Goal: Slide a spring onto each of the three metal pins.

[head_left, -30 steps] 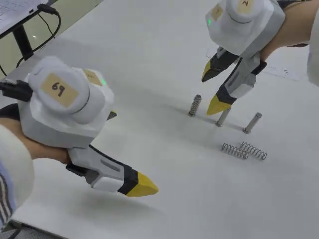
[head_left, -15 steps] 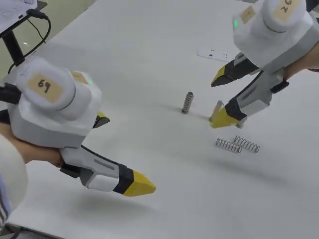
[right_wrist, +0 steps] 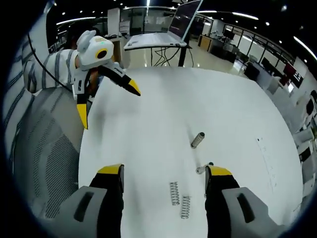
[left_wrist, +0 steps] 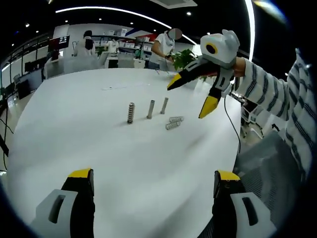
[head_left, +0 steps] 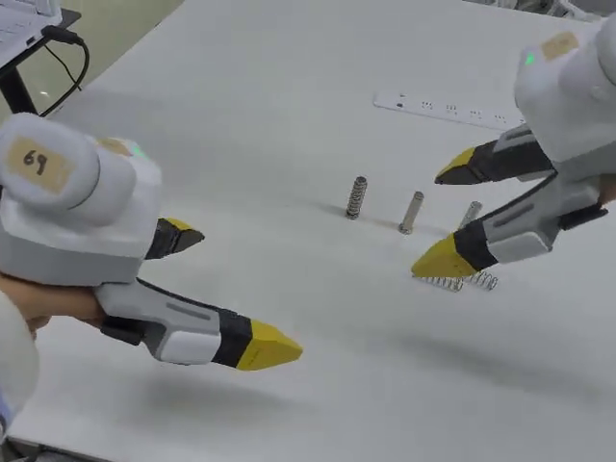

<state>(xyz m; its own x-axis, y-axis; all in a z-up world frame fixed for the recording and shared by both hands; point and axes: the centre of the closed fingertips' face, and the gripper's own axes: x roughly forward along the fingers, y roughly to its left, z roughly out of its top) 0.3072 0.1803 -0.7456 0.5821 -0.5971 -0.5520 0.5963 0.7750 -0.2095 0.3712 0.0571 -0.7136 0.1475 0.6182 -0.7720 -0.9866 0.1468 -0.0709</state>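
Three pins (head_left: pixel 412 212) in head view: upright row on table (head_left: pixel 289 115), long axes vertical; leftmost already carries fitted spring (head_left: pixel 357 197). Spread, empty right gripper (head_left: pixel 435 223) poised over loose springs (head_left: pixel 443 283), probably for pickup.
Left gripper view: left gripper (left_wrist: pixel 152 176) spread, empty, idle near table edge.
Right gripper view: two loose springs flat, parallel, axes pointing away between jaws.
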